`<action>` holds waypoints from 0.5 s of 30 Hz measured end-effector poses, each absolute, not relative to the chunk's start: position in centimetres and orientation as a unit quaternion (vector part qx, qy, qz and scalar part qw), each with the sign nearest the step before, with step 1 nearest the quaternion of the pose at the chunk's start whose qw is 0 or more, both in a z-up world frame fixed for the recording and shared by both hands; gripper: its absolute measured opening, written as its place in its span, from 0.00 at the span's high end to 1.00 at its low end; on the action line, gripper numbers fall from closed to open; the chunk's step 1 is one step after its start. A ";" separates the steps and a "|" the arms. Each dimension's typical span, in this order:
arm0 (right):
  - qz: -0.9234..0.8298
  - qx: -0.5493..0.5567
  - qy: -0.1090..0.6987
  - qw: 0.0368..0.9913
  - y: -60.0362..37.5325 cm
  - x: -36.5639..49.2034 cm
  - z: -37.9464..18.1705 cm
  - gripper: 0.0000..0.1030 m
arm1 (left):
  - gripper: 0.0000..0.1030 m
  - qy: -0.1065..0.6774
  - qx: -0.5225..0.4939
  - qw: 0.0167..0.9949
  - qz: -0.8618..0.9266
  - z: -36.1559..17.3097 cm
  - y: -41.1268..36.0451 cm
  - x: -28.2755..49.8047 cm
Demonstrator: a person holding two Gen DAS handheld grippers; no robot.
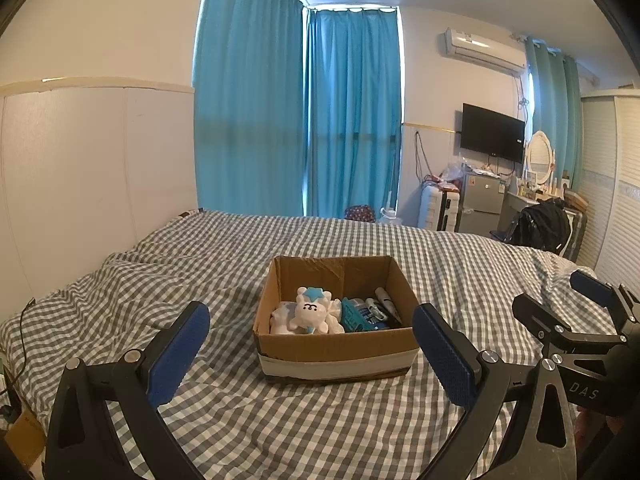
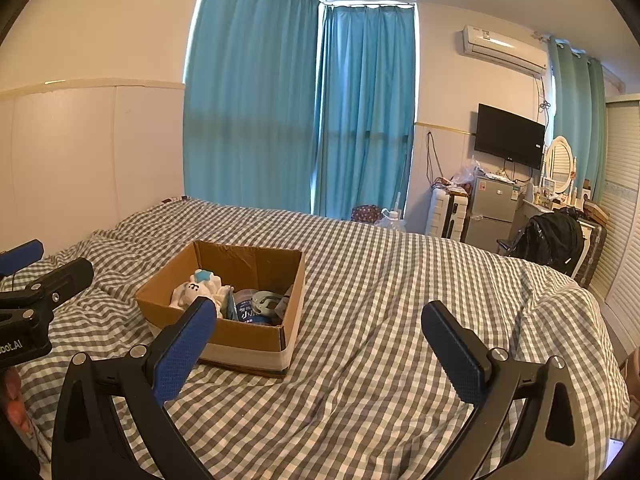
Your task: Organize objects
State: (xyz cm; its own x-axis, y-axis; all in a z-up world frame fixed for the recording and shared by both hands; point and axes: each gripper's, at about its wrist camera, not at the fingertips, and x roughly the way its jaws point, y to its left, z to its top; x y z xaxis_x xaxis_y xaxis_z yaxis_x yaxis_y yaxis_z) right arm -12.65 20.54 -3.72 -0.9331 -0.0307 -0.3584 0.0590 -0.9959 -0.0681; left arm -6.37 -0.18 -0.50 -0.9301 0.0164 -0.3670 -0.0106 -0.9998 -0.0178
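Left tool (image 1: 310, 344): fingers spread wide, nothing between them, held above the bed and aimed straight at the box.
Right tool (image 2: 318, 344): also wide apart and holding nothing; it hangs over bare bedding, with the box off to its left.
Box (image 1: 334, 346): an open cardboard box sitting on the checked bedspread (image 1: 240, 420), near the middle of the bed — its flaps look cut or folded away and the lower wall is taped.
Contents: a white plush toy (image 1: 310, 312) with a blue star on its head lies at the left; beside it a teal packet (image 1: 352, 316) and a few pens or tubes (image 1: 384, 304), packed close together and partly hidden behind the front wall.
Risk, soft footing: the bed gives under pressure — a downward push into the box could tip or slide it rather than seat the fingers.
Risk, crowding: the items touch one another, so closing on one may drag or pinch its neighbour.
Risk, plush: it is soft and bulky, and a shallow pinch on a limb would likely slip.
Risk, two tools: both reaching into one small box could knock together or snag a wall.
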 end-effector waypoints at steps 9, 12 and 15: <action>-0.982 0.185 0.041 0.023 20.4 -12.6 -4.1 0.00 | 0.00 -0.016 -0.195 -0.006 0.981 -0.6 -0.5 -6.4; -0.982 0.185 0.043 0.021 20.4 -12.6 -4.2 0.00 | 0.00 -0.018 -0.194 -0.011 0.981 -0.6 -0.7 -6.3; -0.981 0.187 0.045 0.021 20.4 -12.6 -4.3 0.00 | 0.00 -0.013 -0.194 -0.015 0.981 -0.6 -0.7 -6.3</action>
